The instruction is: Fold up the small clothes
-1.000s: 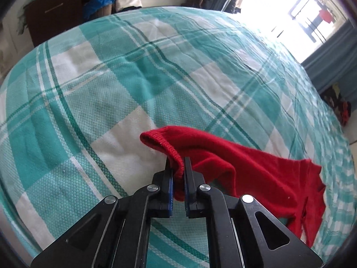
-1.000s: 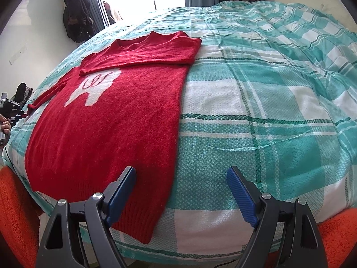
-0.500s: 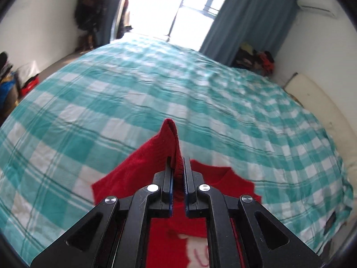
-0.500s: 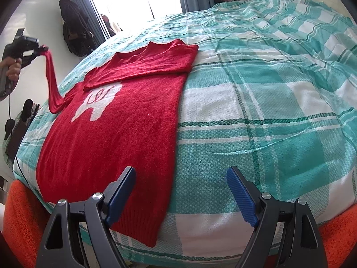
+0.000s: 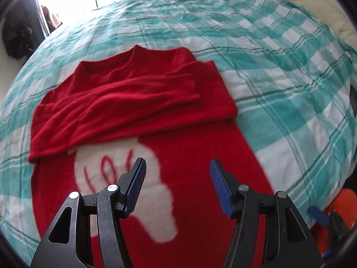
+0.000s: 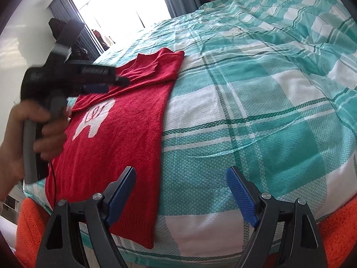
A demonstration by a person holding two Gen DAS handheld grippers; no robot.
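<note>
Bedroom, bright window [image 6: 125,4] at the far end, dark curtains either side. Bed [image 5: 290,89] takes up most of both views, covered in a teal-and-white check spread, slightly rumpled.

Left to right:

- Person's hand [image 6: 31,134] on the grip of the left claw [image 5: 177,187], seen side-on and blurred from the right wrist. From its own camera the jaws have just been opening; they stand apart with nothing between them, hanging above the chest of the sweater.
- Red sweater [image 5: 200,156] lies flat on the near left part of the bed, face up, white motif [image 5: 125,185] on the chest, neck away from the person. Both sleeves [image 5: 125,96] are folded across the upper chest, one lying over the other, cuff end toward the right shoulder. Hem [image 6: 133,227] sits at the near edge of the bed.
- Right claw [image 6: 180,189] released, jaws wide, empty, hovering over the near edge of the bed; its left finger is over the hem corner, its right finger over bare spread.
- Orange fabric [image 6: 339,223] at the bottom corners, below the bed edge; cannot tell what it is.

Handling, as judged: fuzzy knit, soft and limp, light, will sag and stretch if lifted by one point. Not slippery; the nap should grip the blue pads and cling to the spread. Best holds look like the two hem corners, pinching through both layers, one claw each, then carrying the hem up toward the neck. Crossed sleeves are loose and could slide off if the body is dragged.
</note>
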